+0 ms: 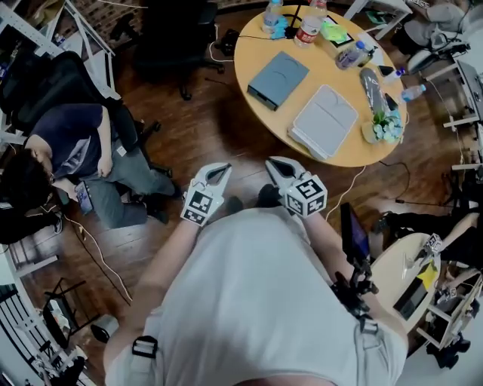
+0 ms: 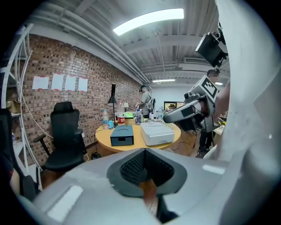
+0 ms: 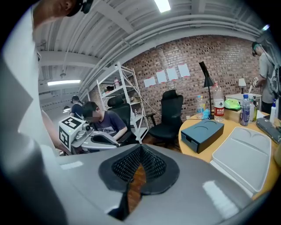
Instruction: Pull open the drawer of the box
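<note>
Spreading widest, the wood floor [image 1: 200, 124] runs to a brick wall [image 2: 66, 66]; the round table [image 1: 253, 53] bears the dark box [image 1: 278, 79], its drawer [image 2: 122, 141] pushed in, well ahead of the left gripper [image 1: 221, 170] and right gripper [image 1: 275, 163]; both are closed on nothing; the labels on the bottles [image 1: 308, 26] are too small to read.

Two hand-held grippers show: the left hand-held gripper [image 1: 219, 170] and the right hand-held gripper [image 1: 275, 163]. One round table [image 1: 253, 56] carries two boxes, a dark box [image 1: 278, 78] and a light grey box [image 1: 324, 119]. It also carries one potted plant [image 1: 380, 127] and at least three bottles: a clear bottle [image 1: 269, 15], a red-labelled bottle [image 1: 309, 26] and a lying bottle [image 1: 352, 55]. There are two black office chairs, an empty chair [image 1: 175, 34] and a second chair [image 1: 56, 83] behind the one seated person [image 1: 87, 147]. Four paper sheets [image 2: 58, 81] hang on the brick wall [image 2: 96, 74].
</note>
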